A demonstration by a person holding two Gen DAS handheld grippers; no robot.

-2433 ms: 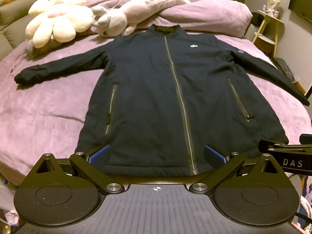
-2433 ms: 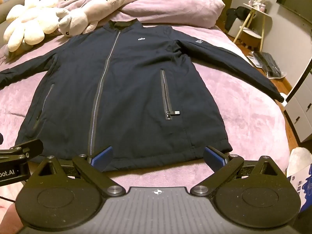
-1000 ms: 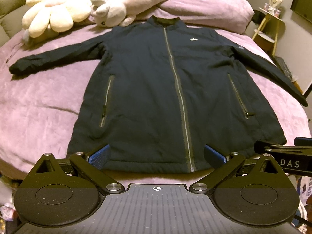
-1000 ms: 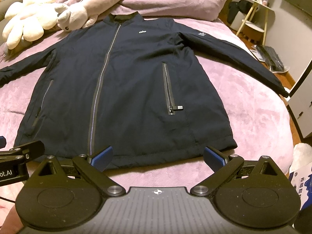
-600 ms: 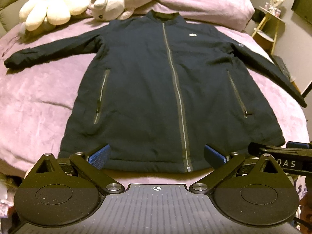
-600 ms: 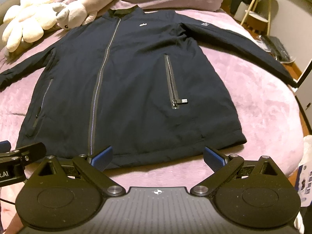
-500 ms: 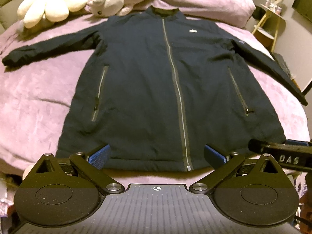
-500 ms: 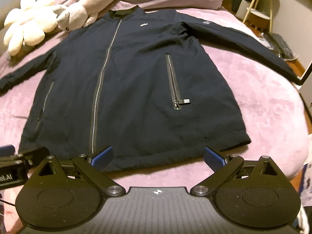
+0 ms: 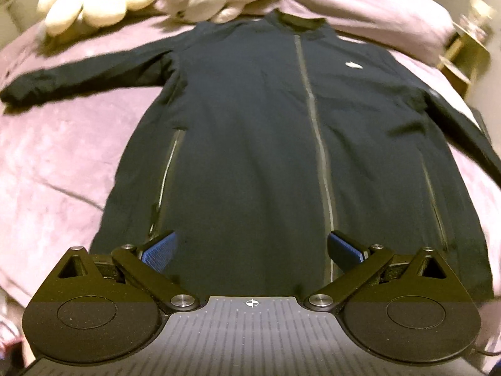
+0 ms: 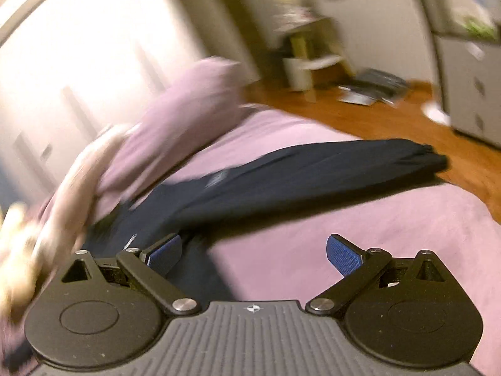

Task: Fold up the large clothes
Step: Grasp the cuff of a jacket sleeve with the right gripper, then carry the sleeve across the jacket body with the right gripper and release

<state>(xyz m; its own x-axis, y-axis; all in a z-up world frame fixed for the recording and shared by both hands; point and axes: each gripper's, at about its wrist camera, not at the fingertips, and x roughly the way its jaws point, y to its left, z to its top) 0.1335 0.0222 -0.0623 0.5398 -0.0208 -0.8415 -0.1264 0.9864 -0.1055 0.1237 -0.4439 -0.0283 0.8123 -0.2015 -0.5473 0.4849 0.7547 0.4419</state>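
While the jacket [image 9: 266, 144] lies flat and unfolded on the bed [image 9: 56, 163], both grippers, left [image 9: 252, 250] and right [image 10: 255, 250], hover with fingers apart; next likely grasping the sleeve [image 10: 313, 178].

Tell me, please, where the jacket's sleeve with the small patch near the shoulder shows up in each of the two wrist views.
Left wrist view: the patched sleeve runs down the right edge, cut off by the frame.
Right wrist view: it lies across the middle, from the patch at centre left to the cuff at right.
Shared landmark: the purple pillow beyond the collar.
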